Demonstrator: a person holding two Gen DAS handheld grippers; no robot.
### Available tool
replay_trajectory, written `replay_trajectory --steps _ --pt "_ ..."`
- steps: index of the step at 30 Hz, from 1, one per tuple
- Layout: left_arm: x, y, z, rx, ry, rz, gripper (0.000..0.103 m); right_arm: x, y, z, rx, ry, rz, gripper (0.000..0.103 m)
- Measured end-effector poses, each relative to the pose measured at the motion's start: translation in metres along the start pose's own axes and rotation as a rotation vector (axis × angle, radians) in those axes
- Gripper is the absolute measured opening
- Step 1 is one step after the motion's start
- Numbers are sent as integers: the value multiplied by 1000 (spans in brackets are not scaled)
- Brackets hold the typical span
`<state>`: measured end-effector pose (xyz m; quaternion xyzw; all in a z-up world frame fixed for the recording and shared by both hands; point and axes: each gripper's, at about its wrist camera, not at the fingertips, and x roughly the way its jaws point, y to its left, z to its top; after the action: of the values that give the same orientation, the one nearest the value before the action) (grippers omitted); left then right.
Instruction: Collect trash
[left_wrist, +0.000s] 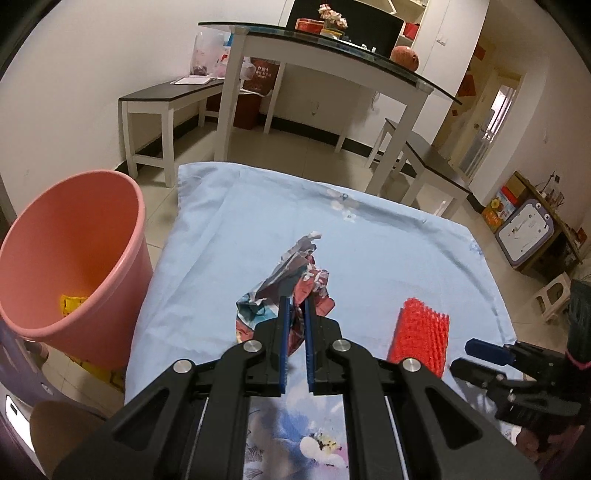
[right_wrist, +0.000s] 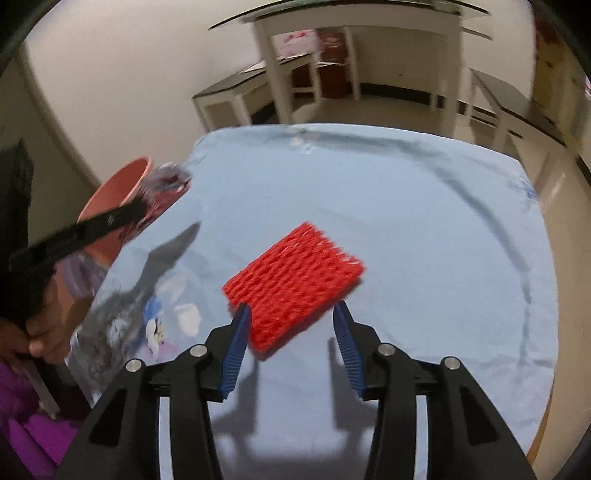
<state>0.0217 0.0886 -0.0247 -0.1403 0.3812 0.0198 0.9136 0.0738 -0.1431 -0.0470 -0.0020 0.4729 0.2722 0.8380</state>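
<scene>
Clenching the left tongs (left_wrist: 296, 300), a crumpled wrapper (left_wrist: 291, 273) is held above the blue-sheeted surface (left_wrist: 388, 258) beside the pink bin (left_wrist: 74, 258); right tongs (right_wrist: 291, 314) released around red foam netting (right_wrist: 295, 280).

A cloth-covered table (left_wrist: 388, 236) fills the foreground, with a bin (left_wrist: 74, 258) standing on the floor at its left edge and a scrap (left_wrist: 72, 303) lying inside it. Above the cloth's middle, a crumpled wrapper (left_wrist: 291, 280) sits between the fingers of the left gripper (left_wrist: 296, 306). To its right a foam net (right_wrist: 295, 280) lies flat on the cloth, its near end between the fingers of the right gripper (right_wrist: 293, 314), which do not press on it. Behind the table stand a glass-topped table (left_wrist: 332, 48) and, on either side of it, two benches (left_wrist: 166, 99).
</scene>
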Motion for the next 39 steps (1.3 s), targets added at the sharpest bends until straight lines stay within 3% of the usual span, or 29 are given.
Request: replay_trajectory --steps 5,14,16,18,20,29,39 --pt "-4 -2 -2 -8 -14 -12 7 10 2 -5 97 36 1 46" --pt "-10 -3 -7 17 -32 -30 7 32 15 0 131 0 -109 45" --pt "-12 -2 -8 20 -36 -35 7 35 18 0 114 -3 -141 34" --pt "-12 -1 -9 20 -39 -36 7 37 19 -2 111 -4 -159 13" --pt "-13 2 -9 11 -36 -34 7 32 20 -3 116 -28 -163 9" --pt "-26 12 -2 -18 -84 -11 7 -5 48 14 -7 -194 -201 8" --pt "-56 32 19 -35 -196 83 7 -14 93 50 -106 -281 -125 8"
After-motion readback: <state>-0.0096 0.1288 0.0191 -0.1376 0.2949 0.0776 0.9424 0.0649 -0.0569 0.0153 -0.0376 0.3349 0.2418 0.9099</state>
